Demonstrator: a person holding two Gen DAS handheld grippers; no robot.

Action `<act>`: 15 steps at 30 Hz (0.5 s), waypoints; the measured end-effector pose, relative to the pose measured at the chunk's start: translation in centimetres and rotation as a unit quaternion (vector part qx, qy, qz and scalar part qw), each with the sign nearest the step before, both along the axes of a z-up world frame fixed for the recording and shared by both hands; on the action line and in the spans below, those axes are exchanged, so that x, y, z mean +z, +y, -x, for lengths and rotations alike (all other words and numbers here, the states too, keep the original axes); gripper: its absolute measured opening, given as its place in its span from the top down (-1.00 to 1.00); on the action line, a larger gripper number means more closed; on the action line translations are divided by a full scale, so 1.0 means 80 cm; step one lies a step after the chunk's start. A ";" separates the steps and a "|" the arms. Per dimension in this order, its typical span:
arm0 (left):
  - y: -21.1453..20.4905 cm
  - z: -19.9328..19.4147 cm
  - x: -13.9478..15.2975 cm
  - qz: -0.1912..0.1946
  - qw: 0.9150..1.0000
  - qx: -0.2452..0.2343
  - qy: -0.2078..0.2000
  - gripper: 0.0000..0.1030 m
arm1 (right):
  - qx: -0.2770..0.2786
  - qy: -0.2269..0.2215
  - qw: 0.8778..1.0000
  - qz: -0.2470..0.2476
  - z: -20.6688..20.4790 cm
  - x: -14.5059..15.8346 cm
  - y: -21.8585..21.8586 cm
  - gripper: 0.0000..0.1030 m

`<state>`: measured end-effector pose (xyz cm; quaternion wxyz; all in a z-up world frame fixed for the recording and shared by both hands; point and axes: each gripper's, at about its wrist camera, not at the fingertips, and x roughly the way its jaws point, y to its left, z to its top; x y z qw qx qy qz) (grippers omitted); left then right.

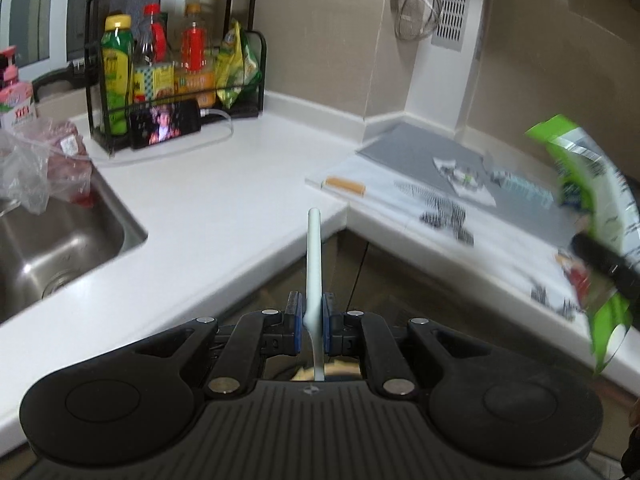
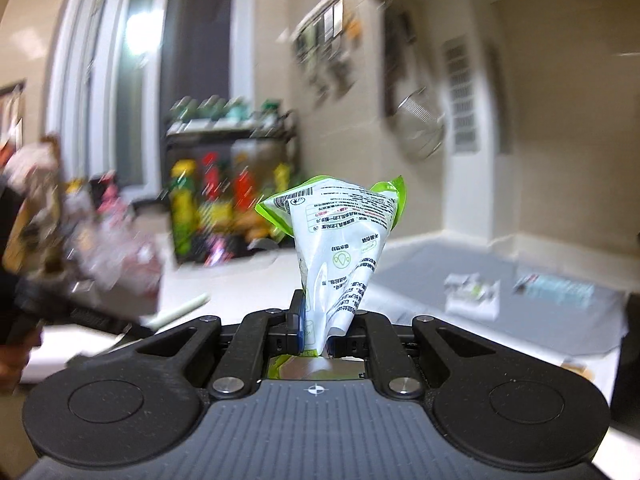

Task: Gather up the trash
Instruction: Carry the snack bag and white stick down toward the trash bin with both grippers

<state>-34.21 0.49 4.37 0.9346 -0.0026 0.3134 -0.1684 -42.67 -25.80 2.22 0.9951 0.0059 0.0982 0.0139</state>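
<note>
Left wrist view: left gripper [image 1: 311, 320] clamped on a pale strip [image 1: 313, 264], long axis straight ahead; scraps [image 1: 448, 214] lie on the surface [image 1: 224, 200] right of the strip; wrapper [image 1: 592, 208] far right, blurred.
Right wrist view: right gripper [image 2: 318, 330] pinches the wrapper [image 2: 340, 248] upright; this view alone shows its print.

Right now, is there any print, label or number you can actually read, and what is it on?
None can be read for certain.
Green and white wrapper in the right gripper: barcode and small print, upside down, too small.
Bottles on the rack: labels blurred.
Pink carton: red characters, unclear.
Paper scraps on the counter: blurred.
</note>
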 end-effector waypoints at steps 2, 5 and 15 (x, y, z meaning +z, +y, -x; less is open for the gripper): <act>0.002 0.007 -0.015 -0.007 1.000 0.001 0.010 0.81 | 0.014 0.033 0.999 0.002 0.002 -0.018 0.015 0.79; 0.006 0.014 -0.040 -0.020 0.999 0.003 0.028 0.81 | 0.020 0.096 0.995 -0.015 0.000 -0.049 0.028 0.79; 0.006 0.025 -0.101 -0.056 0.996 0.017 0.063 0.81 | 0.000 0.193 0.980 -0.038 0.008 -0.105 0.036 0.79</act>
